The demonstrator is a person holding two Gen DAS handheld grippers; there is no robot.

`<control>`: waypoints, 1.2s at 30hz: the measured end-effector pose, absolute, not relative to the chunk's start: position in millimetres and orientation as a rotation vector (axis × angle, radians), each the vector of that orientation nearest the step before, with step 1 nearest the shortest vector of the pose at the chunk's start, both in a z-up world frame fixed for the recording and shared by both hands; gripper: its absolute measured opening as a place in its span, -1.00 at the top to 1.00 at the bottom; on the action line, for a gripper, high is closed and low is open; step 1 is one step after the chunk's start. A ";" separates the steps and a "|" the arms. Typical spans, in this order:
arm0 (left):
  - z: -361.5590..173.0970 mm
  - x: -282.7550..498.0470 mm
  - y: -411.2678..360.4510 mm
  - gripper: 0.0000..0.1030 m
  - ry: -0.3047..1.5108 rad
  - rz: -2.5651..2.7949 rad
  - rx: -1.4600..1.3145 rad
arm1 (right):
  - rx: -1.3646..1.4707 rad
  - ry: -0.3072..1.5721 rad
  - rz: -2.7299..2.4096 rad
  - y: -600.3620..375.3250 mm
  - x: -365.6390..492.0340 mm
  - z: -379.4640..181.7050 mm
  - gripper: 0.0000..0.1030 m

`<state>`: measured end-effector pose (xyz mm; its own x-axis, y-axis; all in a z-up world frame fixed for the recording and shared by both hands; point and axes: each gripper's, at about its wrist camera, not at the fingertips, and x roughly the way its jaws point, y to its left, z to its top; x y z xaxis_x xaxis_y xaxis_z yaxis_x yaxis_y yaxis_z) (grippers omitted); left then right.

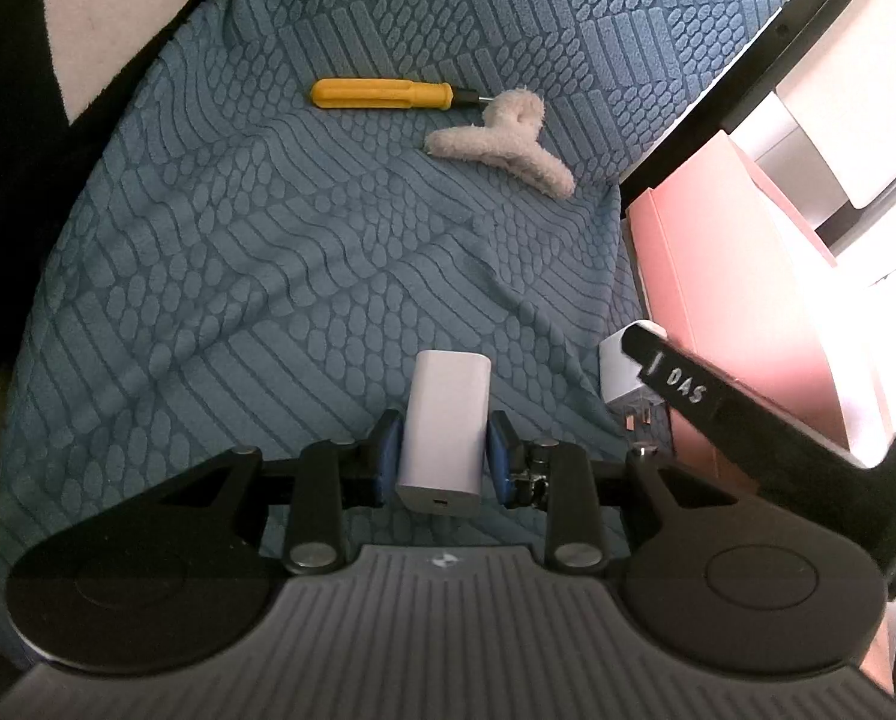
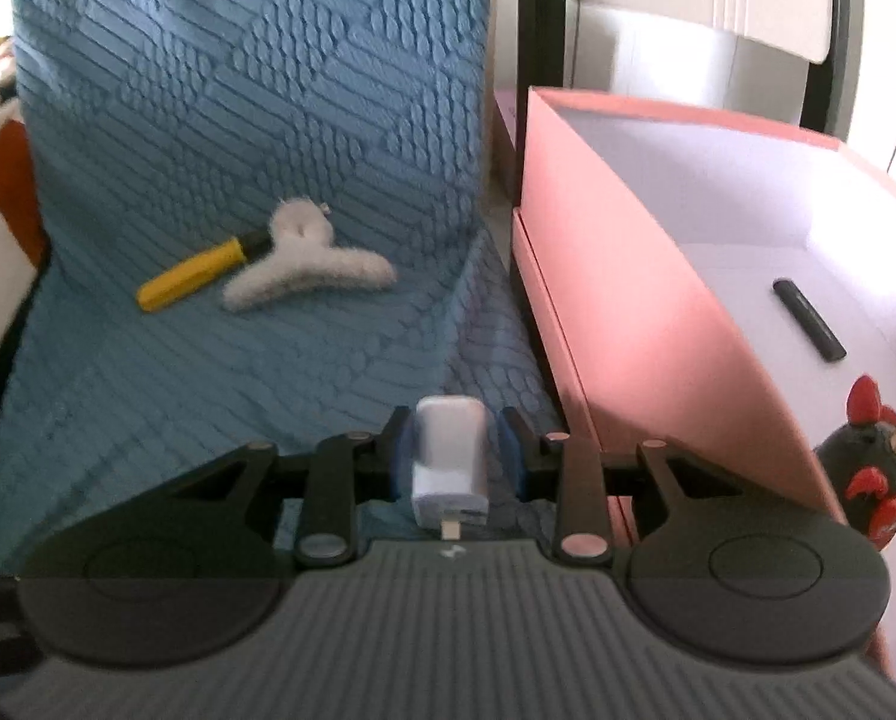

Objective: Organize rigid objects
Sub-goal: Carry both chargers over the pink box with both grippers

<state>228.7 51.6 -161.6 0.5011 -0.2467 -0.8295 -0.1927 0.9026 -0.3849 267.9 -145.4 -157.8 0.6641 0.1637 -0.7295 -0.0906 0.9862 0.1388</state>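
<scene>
Under my fingers spreads a blue textured bedspread (image 1: 219, 252). On it lie a yellow-handled screwdriver (image 1: 381, 94) and, touching its tip, a fluffy white hair claw clip (image 1: 502, 144). A pink box (image 2: 634, 300) sits just beside the cover's edge.

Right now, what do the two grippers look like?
Both look alike: black linkage arms with silver round rivets, blue pads on the fingers, and a grey ribbed body with a small logo. In the left view, the right gripper shows a black finger marked "DAS". No cables visible.
</scene>
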 end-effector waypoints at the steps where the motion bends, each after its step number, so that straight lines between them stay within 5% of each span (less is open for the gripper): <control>1: -161.6 228.8 51.7 0.34 1.056 -0.033 -0.466 | 0.095 0.845 0.143 -145.6 268.6 -160.4 0.35; 36: -149.5 231.3 37.4 0.38 1.020 0.002 -0.421 | 0.177 0.916 0.303 -159.1 209.3 -143.5 0.42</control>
